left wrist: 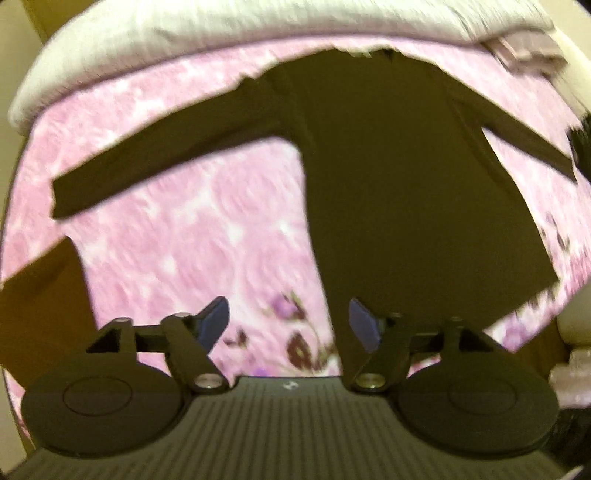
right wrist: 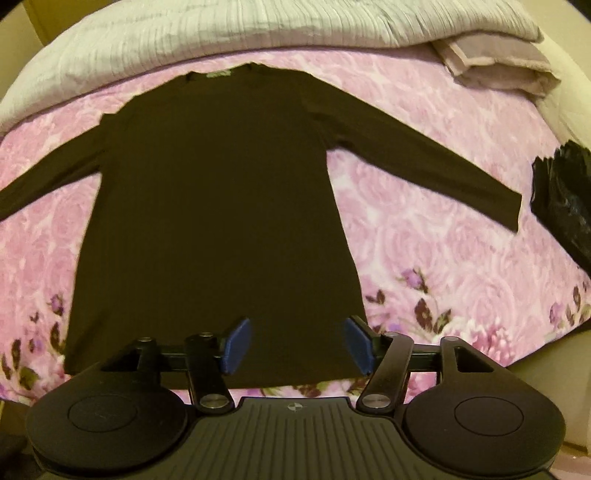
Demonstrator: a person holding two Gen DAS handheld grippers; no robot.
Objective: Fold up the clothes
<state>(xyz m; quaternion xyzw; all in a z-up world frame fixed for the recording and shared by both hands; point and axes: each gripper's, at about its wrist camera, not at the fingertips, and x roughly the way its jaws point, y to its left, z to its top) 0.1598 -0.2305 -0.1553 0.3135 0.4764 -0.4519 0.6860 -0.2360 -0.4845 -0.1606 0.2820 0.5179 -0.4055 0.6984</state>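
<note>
A dark long-sleeved shirt (right wrist: 218, 206) lies flat on a pink floral bedspread (right wrist: 443, 258), both sleeves spread out sideways and its collar toward the far side. In the left wrist view the shirt (left wrist: 399, 184) sits right of centre, with its left sleeve (left wrist: 147, 170) stretched across the pink cover. My left gripper (left wrist: 290, 326) hovers open above the shirt's lower left corner, blue pads apart. My right gripper (right wrist: 297, 349) hangs open over the middle of the hem, nothing between its fingers.
A white quilted blanket (right wrist: 221, 33) runs along the far side of the bed. A folded beige cloth (right wrist: 498, 62) lies at the far right. A black pleated item (right wrist: 565, 199) rests at the right edge. A dark brown patch (left wrist: 40, 295) shows at the left.
</note>
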